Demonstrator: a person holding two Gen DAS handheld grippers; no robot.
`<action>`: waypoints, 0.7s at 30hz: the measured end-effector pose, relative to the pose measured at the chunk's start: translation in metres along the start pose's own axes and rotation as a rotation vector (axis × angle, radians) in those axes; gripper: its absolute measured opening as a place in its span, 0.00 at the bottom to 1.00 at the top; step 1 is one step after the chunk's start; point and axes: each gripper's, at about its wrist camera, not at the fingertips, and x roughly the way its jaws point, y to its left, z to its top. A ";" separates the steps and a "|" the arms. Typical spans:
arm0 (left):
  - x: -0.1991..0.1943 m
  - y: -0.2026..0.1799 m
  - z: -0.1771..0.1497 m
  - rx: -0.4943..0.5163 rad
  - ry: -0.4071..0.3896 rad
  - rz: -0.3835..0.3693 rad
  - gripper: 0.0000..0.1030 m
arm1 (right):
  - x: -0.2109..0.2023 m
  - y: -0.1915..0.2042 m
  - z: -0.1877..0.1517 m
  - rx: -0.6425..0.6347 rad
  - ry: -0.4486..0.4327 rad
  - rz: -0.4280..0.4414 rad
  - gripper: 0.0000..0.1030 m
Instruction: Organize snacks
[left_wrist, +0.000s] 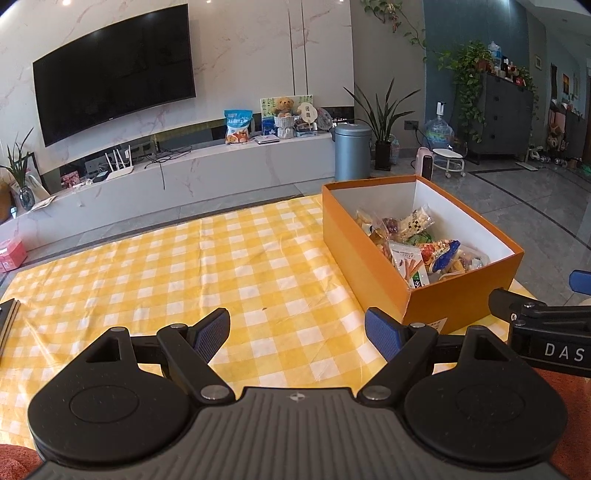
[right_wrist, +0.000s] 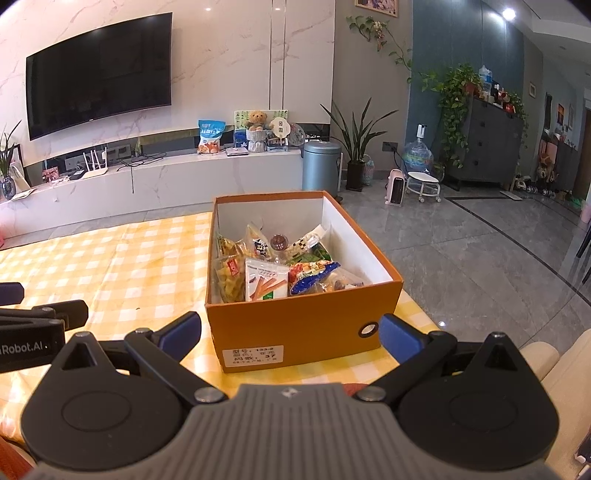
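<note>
An orange cardboard box (left_wrist: 354, 254) (right_wrist: 295, 321) stands on the yellow checked tablecloth (left_wrist: 166, 266) (right_wrist: 110, 266), filled with several snack packets (left_wrist: 413, 251) (right_wrist: 273, 269). My left gripper (left_wrist: 297, 332) is open over bare cloth, left of the box, with nothing between its blue pads. My right gripper (right_wrist: 290, 336) is open too, held just in front of the box's near short wall, which bears a white label (right_wrist: 253, 357). The right gripper's tip (left_wrist: 539, 314) shows at the right edge of the left wrist view; the left gripper's tip (right_wrist: 44, 314) shows at the left edge of the right wrist view.
A dark flat object (left_wrist: 7, 317) lies at the table's left edge. Beyond the table are a white TV bench (left_wrist: 184, 173), a wall TV (left_wrist: 114, 74), a grey bin (left_wrist: 352, 151), plants and tiled floor (right_wrist: 480, 258). A cream seat (right_wrist: 554, 369) is at lower right.
</note>
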 end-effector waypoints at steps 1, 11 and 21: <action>0.000 0.001 0.000 -0.003 0.000 -0.001 0.94 | 0.000 0.000 0.000 0.000 0.000 0.000 0.97; -0.003 0.004 0.000 -0.016 0.000 -0.004 0.94 | -0.003 0.005 0.000 -0.015 0.002 0.006 0.97; -0.007 0.004 0.001 -0.016 -0.007 -0.004 0.94 | -0.006 0.008 0.000 -0.027 -0.004 0.008 0.97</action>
